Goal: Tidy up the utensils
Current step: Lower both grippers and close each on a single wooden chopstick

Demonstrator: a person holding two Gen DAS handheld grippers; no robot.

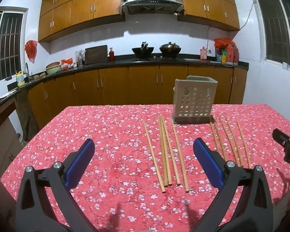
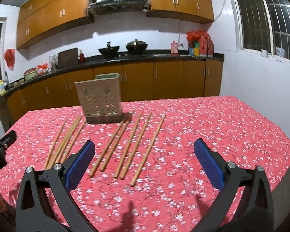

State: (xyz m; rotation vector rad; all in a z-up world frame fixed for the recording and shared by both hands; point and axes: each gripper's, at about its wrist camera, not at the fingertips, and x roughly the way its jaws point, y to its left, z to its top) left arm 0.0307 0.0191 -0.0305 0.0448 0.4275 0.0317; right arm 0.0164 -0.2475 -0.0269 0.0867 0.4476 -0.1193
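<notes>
left claw [image 1: 144, 161] hovering wide open, empty | right claw [image 2: 144, 161] gaping, empty | pale wooden chopsticks [image 1: 165, 152] lying lengthwise ahead — left group nearer left claw | perforated beige holder [image 1: 193, 101] standing beyond on counter

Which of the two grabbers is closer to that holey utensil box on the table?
Hard to call. The box sits ahead-right of the left gripper and ahead-left of the right gripper, both open, roughly equally far.
</notes>
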